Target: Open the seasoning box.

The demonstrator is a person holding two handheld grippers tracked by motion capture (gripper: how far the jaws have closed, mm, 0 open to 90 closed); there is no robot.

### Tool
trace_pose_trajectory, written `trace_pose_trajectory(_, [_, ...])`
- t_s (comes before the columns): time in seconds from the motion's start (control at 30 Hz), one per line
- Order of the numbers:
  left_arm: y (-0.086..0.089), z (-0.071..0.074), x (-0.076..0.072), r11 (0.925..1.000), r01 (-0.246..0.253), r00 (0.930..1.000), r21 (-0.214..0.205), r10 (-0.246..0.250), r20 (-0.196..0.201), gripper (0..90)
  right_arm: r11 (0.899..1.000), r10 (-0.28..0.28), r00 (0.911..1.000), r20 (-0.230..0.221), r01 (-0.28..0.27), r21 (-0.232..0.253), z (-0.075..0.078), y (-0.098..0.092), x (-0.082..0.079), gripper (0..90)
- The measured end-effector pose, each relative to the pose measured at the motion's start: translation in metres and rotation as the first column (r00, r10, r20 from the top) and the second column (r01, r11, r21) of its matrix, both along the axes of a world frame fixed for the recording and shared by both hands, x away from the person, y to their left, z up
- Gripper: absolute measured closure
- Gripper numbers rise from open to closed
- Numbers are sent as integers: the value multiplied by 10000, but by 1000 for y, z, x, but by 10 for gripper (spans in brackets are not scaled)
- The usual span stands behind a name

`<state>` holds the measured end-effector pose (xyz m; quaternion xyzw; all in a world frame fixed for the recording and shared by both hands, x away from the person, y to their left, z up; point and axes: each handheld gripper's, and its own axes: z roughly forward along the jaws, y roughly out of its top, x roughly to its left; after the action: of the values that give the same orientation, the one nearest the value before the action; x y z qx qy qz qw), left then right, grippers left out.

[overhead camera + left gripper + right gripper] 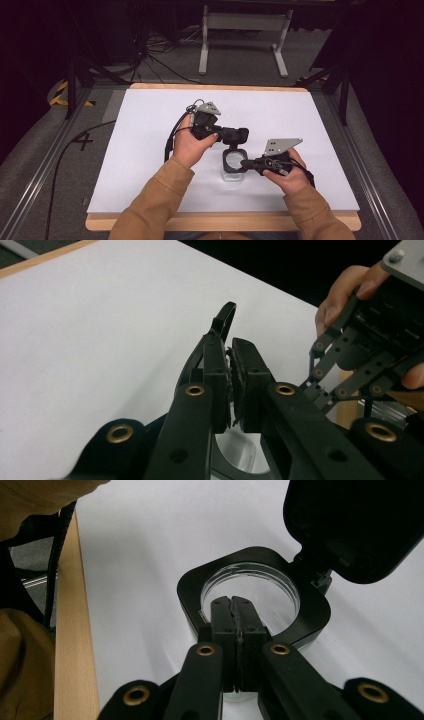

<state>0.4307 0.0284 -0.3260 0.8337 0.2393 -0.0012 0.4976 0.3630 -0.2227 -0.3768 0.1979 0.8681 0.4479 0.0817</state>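
A clear jar with a square black collar (226,169) (190,587) stands on the white table near its front middle. Its hinged black lid (350,525) is swung open and stands up from the far side of the collar. My left gripper (243,134) (231,342) reaches in from the left, above the jar, and is shut on the thin edge of the lid (227,315). My right gripper (245,162) (235,602) comes in from the right. Its jaws are shut, and their tips lie across the near edge of the collar, over the jar's mouth.
The white sheet (150,150) covers a wooden board whose edge (225,221) shows at the front. Metal rails (45,165) run along both sides. Cables (150,50) and a white stand (245,30) lie on the floor beyond the table.
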Motion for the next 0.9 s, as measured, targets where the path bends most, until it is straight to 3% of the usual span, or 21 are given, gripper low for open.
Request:
trace_pose_trajectory(0.1, [-1, -1, 1, 9997, -217, 9994, 135, 213, 264, 843, 10000, 0, 10000, 12, 0, -7, 0, 0, 0, 900])
trace_pose_trajectory(0.43, [-1, -7, 8, 9970, -636, 9973, -439, 651, 332, 872, 10000, 40, 10000, 48, -41, 51, -1, -1, 0, 900])
trace_pose_trajectory(0.63, [-3, -10, 8, 9954, -830, 9939, -480, 862, 685, 882, 9998, 6, 10000, 99, -8, 176, -1, -2, 1, 900])
trace_pose_trajectory(0.9, [-3, -11, 8, 9951, -827, 9947, -549, 858, 574, 879, 9996, 10, 10000, 74, -12, 276, -2, -2, 1, 900])
